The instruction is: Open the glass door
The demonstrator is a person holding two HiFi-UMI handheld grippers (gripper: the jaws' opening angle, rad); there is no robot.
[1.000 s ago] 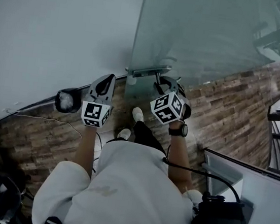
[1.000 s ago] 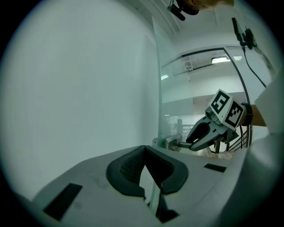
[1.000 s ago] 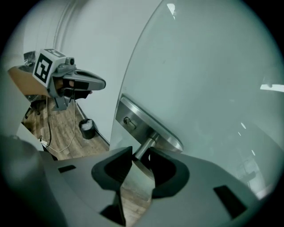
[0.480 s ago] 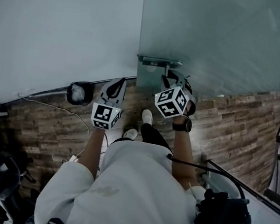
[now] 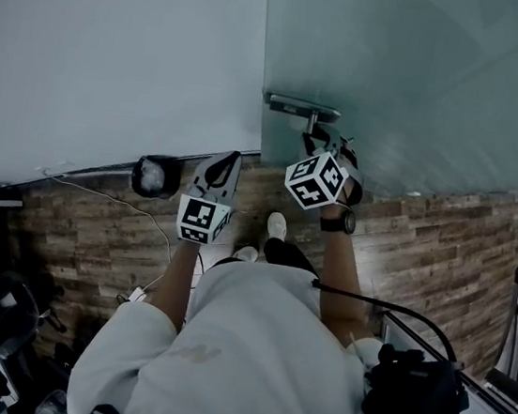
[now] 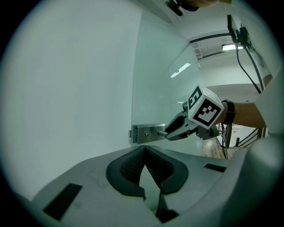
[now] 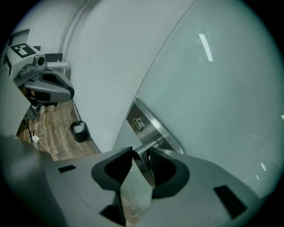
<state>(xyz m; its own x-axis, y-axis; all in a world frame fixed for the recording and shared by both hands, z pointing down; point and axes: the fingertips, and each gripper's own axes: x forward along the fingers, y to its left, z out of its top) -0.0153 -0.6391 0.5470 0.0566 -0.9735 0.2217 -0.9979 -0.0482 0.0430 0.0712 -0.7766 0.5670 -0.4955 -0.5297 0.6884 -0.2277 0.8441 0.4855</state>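
The glass door (image 5: pixel 419 71) stands ahead, with a steel lock plate (image 5: pixel 290 103) at its left edge and a lever handle (image 5: pixel 313 123) sticking out of it. My right gripper (image 5: pixel 313 144) is shut on that handle; in the right gripper view both pads clamp the steel lever (image 7: pixel 143 160) just below the lock plate (image 7: pixel 151 128). My left gripper (image 5: pixel 231 160) hangs shut and empty to the left of the door, near the white wall. The left gripper view shows its shut jaws in front, and beyond them the right gripper (image 6: pixel 171 133) on the handle.
A black waste bin (image 5: pixel 153 177) stands against the white wall (image 5: pixel 120 41) at the left, with a white cable (image 5: pixel 100 196) trailing over the wooden floor. A black bag (image 5: pixel 413 402) hangs at the person's right side. Dark equipment sits at the lower left.
My right gripper has moved away from the person with the handle in it, and the door's edge has swung with it. The left gripper has followed a short way.
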